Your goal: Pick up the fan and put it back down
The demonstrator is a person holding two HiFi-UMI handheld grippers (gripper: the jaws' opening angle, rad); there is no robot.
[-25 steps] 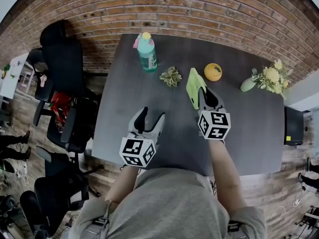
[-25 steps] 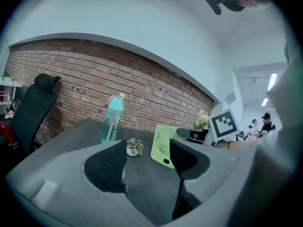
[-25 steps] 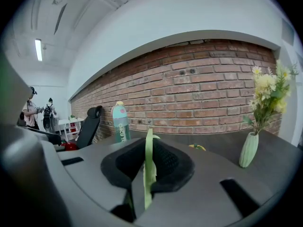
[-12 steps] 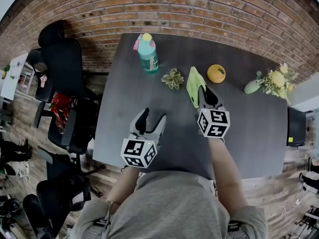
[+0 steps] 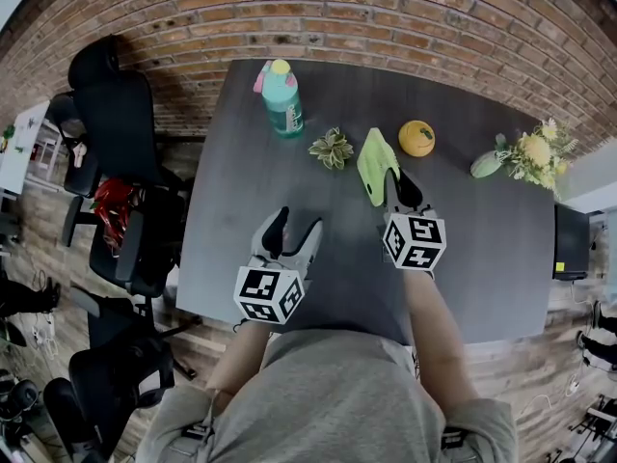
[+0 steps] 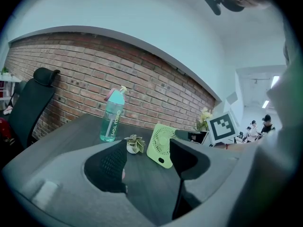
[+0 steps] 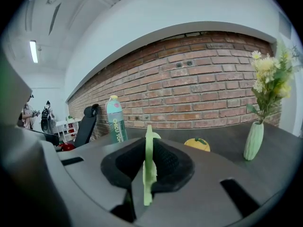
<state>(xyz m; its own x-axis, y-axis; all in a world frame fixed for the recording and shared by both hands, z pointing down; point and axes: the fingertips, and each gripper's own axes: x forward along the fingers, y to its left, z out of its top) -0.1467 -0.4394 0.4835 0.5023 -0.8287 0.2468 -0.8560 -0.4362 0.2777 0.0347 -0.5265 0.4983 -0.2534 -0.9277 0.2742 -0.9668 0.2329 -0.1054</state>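
- Left hand-held gripper point(image 5: 294, 228): nearest us, over the bare bench point(image 5: 231, 210). Its jaws are wide apart with nothing between them.
- Right hand-held gripper point(image 5: 398, 183): slightly farther out. Its jaws are narrow, clamped on the fan's thin body.
- Fan point(image 5: 374, 165): pale green and upright, mid-bench. We cannot tell whether its base touches the top.
- Potted succulent point(image 5: 332, 149): near the fan, on its left.
- Orange point(image 5: 416, 138): near the fan, behind and to its right.
- Water bottle point(image 5: 282, 99) and vase of flowers point(image 5: 525, 152): far edge of the bench, well apart from the fan.
- Hazards, as we judge them:
  - If the fan is let go tilted or short of the top, it may topple, since its foot is narrow.
  - A sideways drift on the way down could knock the succulent.
  - The pads grip only a slim section, so a loose hold may let the fan twist.
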